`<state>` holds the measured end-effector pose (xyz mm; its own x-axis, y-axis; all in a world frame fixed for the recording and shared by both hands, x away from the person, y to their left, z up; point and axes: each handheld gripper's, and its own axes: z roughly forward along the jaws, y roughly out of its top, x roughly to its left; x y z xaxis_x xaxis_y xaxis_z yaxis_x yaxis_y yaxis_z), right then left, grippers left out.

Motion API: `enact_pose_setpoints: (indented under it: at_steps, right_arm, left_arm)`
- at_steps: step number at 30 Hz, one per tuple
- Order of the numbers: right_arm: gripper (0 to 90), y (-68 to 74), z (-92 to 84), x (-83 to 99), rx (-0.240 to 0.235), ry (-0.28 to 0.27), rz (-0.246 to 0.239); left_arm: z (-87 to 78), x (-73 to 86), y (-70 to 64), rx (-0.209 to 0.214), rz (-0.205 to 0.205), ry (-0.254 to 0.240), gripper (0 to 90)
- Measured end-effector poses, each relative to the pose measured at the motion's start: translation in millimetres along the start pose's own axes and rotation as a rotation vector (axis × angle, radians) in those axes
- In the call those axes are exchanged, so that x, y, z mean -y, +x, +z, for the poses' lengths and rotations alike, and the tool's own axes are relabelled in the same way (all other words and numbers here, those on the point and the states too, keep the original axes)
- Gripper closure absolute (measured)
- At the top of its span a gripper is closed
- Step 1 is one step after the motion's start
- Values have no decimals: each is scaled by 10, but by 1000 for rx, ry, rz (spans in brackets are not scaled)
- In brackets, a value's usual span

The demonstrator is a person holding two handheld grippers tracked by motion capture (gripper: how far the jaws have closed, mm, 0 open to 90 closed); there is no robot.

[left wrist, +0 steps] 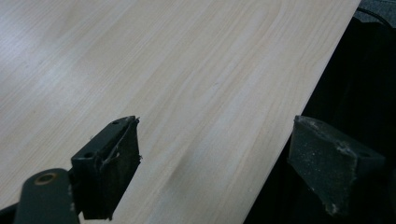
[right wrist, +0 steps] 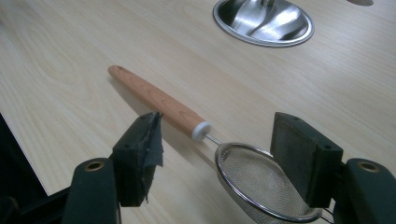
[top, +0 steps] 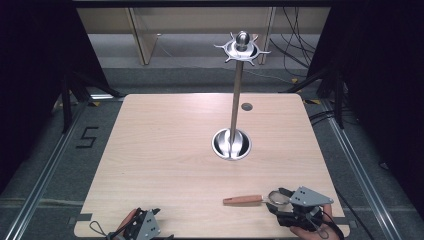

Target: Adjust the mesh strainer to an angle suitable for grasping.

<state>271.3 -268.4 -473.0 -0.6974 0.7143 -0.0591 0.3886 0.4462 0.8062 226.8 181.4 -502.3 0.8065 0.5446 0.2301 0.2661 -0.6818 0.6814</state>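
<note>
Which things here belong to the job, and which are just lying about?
In the job:
- small mesh strainer with wooden handle, between the open right gripper
- steel hanging stand, likely its destination

Lying about:
- left gripper, open over the bare table

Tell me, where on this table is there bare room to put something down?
The table's whole left half is bare, from the stand's base across to the left gripper. It is crowded only at the near right corner, where the strainer lies between the right gripper's open jaws.
</note>
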Motion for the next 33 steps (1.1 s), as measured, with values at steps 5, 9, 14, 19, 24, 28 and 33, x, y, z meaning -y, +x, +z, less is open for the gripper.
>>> enact_pose_setpoints:
  at_steps: [5,9,14,19,24,28,33]
  right_arm:
    - [347,12,8,-3,-17,32,4]
    - [347,9,-10,-36,-32,64,-43]
    - [356,19,-60,-144,-62,101,-92]
    - [371,21,28,-277,-87,148,-152]
    - [399,45,161,-388,-114,202,-187]
    - [420,9,385,-603,-161,267,-255]
    - [460,95,599,-744,-231,367,-334]
  left_arm:
    - [6,7,-3,12,-17,9,156]
    - [7,3,3,15,-5,4,156]
    - [11,8,11,7,-6,2,156]
    - [8,4,7,5,-3,5,156]
    - [28,10,-4,14,-28,-18,156]
    - [12,7,13,16,-11,1,156]
    - [11,7,15,10,-8,3,156]
